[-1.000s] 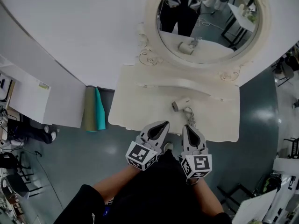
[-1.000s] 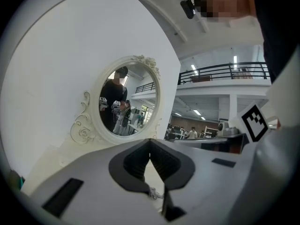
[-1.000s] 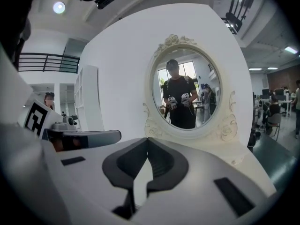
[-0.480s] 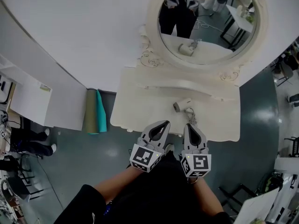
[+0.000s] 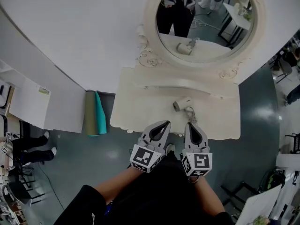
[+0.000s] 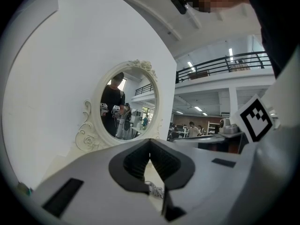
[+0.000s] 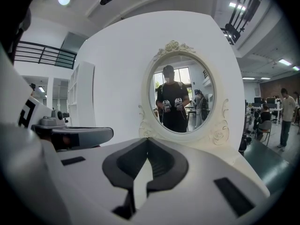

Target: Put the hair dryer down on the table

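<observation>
Cream table — hair dryer lies crosswise, nozzle left.

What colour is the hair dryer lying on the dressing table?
Cream-white hair dryer; head view shows it best.

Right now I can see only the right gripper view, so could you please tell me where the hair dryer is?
Observer: The hair dryer lies on the white dressing table, in front of the mirror, held by neither gripper.
Operator: Thank you. Where is its cord?
Observer: The cord lies bunched on the table between the dryer and the right gripper.
Operator: And the left gripper?
Observer: The left gripper hangs beside the right one near the table's front edge, jaws together, empty.
</observation>
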### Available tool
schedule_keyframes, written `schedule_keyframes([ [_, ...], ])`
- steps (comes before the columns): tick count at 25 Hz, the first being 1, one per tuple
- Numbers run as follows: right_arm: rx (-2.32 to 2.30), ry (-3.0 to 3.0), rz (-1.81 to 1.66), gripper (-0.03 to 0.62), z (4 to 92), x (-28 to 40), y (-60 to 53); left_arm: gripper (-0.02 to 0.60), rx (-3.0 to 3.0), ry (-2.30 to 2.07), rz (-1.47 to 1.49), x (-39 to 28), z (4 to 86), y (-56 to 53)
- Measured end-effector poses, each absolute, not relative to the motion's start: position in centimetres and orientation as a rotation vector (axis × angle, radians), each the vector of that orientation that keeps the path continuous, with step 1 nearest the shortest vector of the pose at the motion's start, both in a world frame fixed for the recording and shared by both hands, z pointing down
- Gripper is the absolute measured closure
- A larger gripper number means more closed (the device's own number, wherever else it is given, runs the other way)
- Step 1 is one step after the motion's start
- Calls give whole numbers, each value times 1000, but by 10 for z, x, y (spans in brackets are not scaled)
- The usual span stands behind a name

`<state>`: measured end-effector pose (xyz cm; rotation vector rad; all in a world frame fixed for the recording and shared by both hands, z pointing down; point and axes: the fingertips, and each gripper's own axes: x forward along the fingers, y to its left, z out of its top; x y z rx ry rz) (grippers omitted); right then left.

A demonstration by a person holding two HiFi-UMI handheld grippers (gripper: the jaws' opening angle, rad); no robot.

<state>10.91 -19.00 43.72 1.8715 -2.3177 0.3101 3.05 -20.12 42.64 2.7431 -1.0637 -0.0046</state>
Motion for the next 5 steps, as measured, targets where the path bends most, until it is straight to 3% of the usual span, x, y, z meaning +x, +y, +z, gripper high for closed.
schedule_keyframes([
  [5, 1865, -2317, 306, 577, 436, 107, -187, 568, 2752, -1059, -14, 30, 423, -200],
])
